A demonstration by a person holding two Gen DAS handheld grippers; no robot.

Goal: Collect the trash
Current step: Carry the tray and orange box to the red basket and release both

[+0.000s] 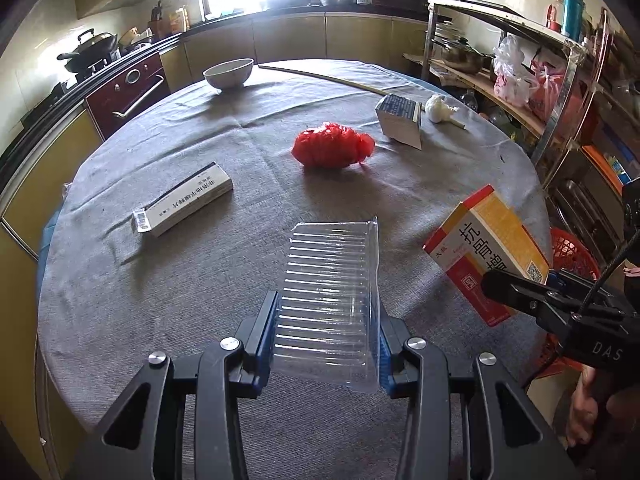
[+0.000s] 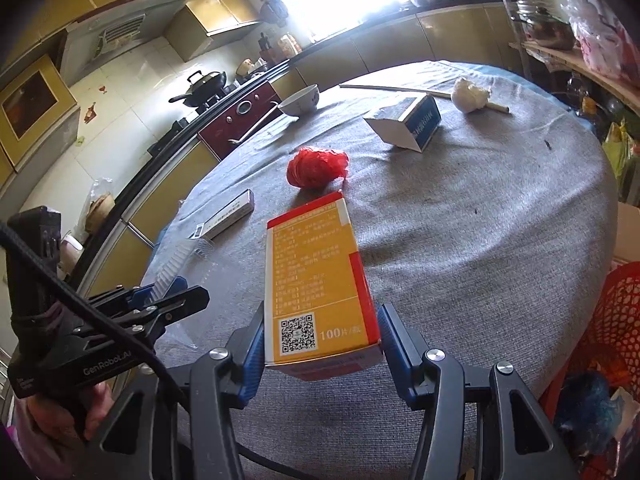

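My left gripper is shut on a clear ribbed plastic tray, held just above the grey tablecloth. My right gripper is shut on an orange-and-red medicine box, lifted over the table's right side; the box also shows in the left wrist view. On the table lie a crumpled red plastic bag, a flat white-and-blue box, an open blue-and-white carton and a wad of white paper.
A red mesh basket stands off the table's right edge. A white bowl and a long thin stick lie at the far side. A metal shelf rack stands to the right, kitchen counters behind.
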